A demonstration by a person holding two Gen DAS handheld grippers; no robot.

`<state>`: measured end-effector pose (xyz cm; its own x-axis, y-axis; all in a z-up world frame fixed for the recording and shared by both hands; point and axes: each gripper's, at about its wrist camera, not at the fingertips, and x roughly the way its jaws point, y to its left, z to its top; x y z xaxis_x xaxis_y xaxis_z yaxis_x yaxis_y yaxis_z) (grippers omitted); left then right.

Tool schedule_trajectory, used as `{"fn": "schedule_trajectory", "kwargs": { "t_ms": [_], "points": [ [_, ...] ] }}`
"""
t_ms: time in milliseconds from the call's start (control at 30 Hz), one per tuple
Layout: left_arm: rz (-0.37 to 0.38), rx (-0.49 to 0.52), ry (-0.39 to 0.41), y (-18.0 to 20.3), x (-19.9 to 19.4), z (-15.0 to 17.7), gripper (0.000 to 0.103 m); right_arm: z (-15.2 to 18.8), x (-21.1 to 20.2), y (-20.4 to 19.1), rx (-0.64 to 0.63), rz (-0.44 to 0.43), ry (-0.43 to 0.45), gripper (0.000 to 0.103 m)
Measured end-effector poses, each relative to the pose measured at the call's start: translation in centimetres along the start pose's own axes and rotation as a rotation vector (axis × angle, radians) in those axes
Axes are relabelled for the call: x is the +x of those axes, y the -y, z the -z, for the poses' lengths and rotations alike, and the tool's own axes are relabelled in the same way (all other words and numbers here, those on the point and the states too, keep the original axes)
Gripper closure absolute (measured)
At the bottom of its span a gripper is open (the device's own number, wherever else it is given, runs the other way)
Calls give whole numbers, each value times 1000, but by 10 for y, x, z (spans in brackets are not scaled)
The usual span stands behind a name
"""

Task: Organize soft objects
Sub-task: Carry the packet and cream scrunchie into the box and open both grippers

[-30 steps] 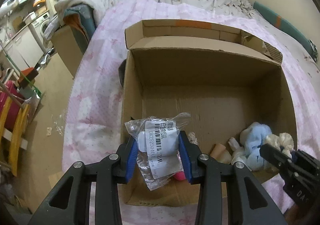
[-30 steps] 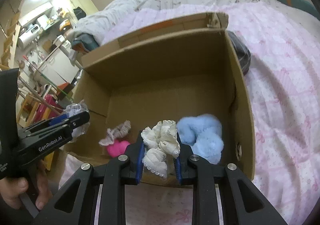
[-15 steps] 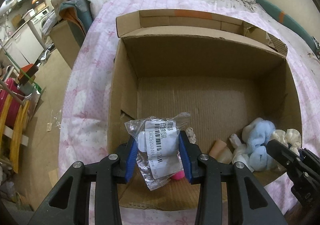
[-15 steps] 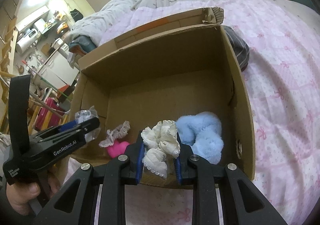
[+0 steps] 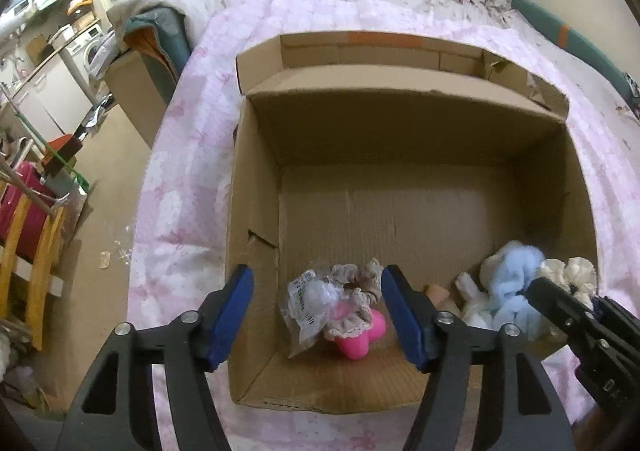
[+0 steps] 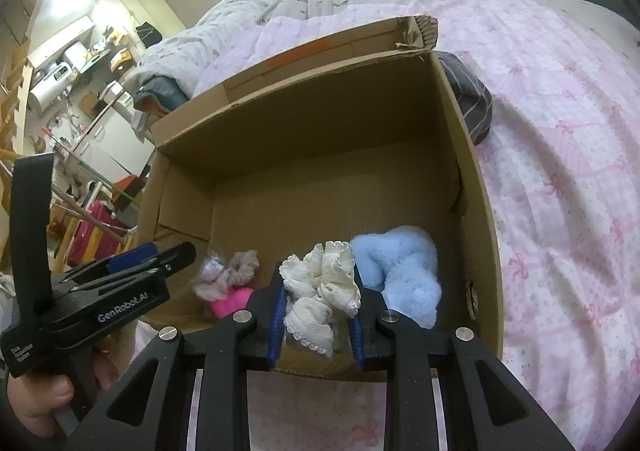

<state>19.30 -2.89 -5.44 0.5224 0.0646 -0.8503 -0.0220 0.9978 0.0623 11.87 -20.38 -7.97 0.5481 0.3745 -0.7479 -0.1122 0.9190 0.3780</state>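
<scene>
Crinkled clear packet (image 5: 308, 305), white barcode label, atop pink toy (image 5: 360, 335)

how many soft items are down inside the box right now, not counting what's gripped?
4 visible: clear packet, lace scrunchie, pink plush in the near-left pile; blue fluffy one near right. Pale bits between them are unclear; more may be hidden.

"GenRobot.AI" on left gripper (image 6: 158, 261)

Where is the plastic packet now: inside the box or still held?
Inside the box. The packet lies on its floor; the left gripper has just been opening.
</scene>
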Motion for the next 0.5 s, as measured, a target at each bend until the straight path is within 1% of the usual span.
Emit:
{"fn": "schedule_trajectory", "kwargs": {
  "t_ms": [333, 400, 433, 500],
  "points": [
    [22, -40, 55, -8, -23, 1, 39, 1, -8, 9, 35, -38, 36, 75],
    [30, -46, 64, -8, -27, 0, 39, 1, -12, 7, 29, -42, 52, 72],
    [36, -48, 66, -8, -28, 1, 39, 1, -13, 6, 26, -43, 58, 70],
    [43, -49, 71, -9, -30, 1, 39, 1, -14, 5, 20, -41, 65, 69]
  ]
}}
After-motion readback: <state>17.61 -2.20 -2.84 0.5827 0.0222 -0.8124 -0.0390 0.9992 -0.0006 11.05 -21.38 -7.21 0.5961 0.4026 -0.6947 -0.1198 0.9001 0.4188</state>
